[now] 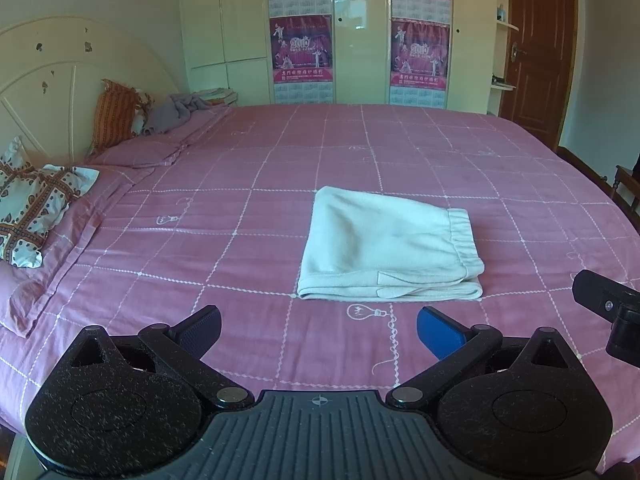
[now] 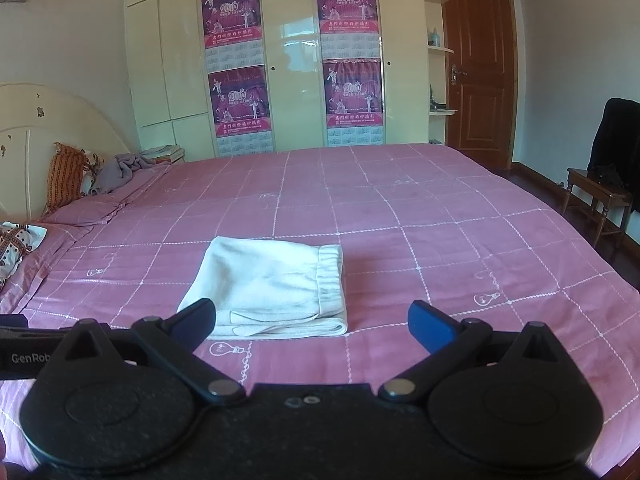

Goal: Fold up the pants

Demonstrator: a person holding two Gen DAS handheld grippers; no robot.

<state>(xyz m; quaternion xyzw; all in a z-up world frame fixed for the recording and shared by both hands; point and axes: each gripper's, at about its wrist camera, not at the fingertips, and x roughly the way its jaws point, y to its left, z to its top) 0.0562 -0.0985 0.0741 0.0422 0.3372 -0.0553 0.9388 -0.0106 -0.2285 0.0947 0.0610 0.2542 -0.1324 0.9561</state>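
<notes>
We see the pants (image 1: 384,244), pale cream, lying folded into a compact rectangle on the pink checked bedspread (image 1: 460,152), roughly mid-bed and on the near side of it from the wardrobe (image 1: 360,28). The elastic waistband faces the door side of the bed; the folded layers stack along the near edge, with a white bulb print on the bedspread just in front of them. We hold the left gripper (image 1: 319,328) above the bedspread, near the pants' near edge but apart from it, its jaws spread wide and holding nothing. The right gripper (image 2: 312,322) is likewise spread wide and empty; in the right wrist view its left finger overlaps the near-left corner of the pants, though we cannot tell whether it touches the cloth. Toward the headboard (image 1: 44,76) from the pants lie pink pillows, a patterned cloth (image 1: 28,208), an orange striped cushion (image 1: 114,112) and a crumpled grey garment (image 1: 172,112). Four posters (image 2: 232,12) hang on the wardrobe doors.
</notes>
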